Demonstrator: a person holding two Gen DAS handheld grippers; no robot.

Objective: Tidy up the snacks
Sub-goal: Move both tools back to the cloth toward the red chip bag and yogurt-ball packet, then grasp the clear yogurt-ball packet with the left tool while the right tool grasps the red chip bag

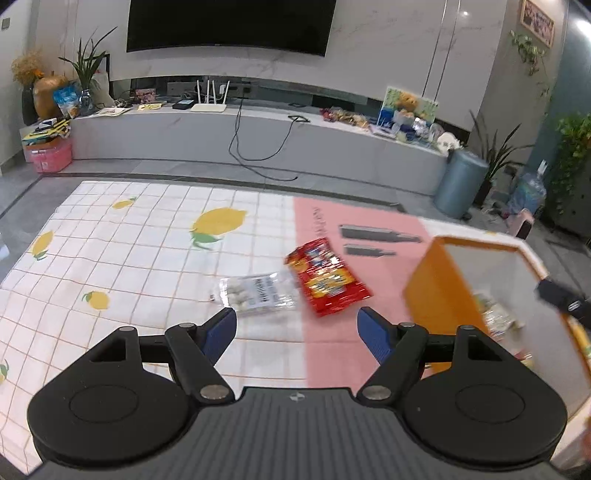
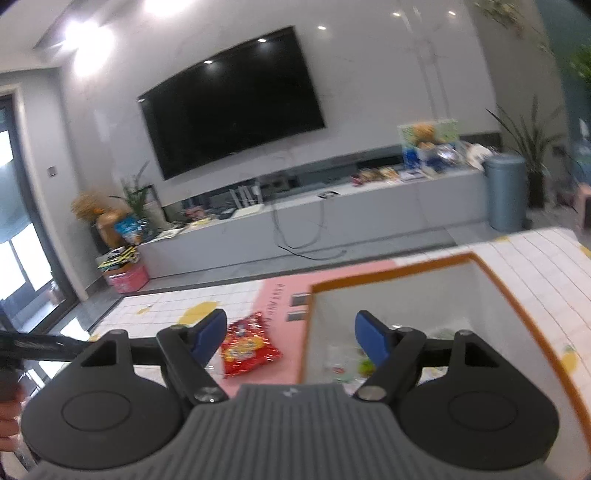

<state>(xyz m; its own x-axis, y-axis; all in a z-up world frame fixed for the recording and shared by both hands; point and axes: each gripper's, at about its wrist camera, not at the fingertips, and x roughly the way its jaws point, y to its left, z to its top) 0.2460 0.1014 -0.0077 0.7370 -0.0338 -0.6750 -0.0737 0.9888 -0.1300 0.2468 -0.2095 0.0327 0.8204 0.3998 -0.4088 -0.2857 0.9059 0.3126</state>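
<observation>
The mat (image 1: 129,236), white grid w/ lemon prints and a pink panel, filled the lower half of the left wrist view. Above it, top centre, hung a big dark TV (image 1: 229,26) over a long grey console (image 1: 221,129).

At right of frame stood the orange-rimmed bin (image 1: 424,288), white inside, w/ some wrapped snacks blurred at its bottom; in the right wrist view the bin (image 2: 399,273) sat lower right, contents too smeared to name.

Centre of frame, on the pink/white seam, lay a red snack bag (image 1: 327,282), its left edge touching or overlapping a clear pack of pale round pieces (image 1: 256,295). Right wrist view showed the red bag (image 2: 247,345) just left of the bin.

Left gripper (image 1: 296,328) was spread wide, nothing btwn its blue pads, hovering near both packs. Right gripper (image 2: 290,338) was also spread, empty, straddling the bin's left wall.
</observation>
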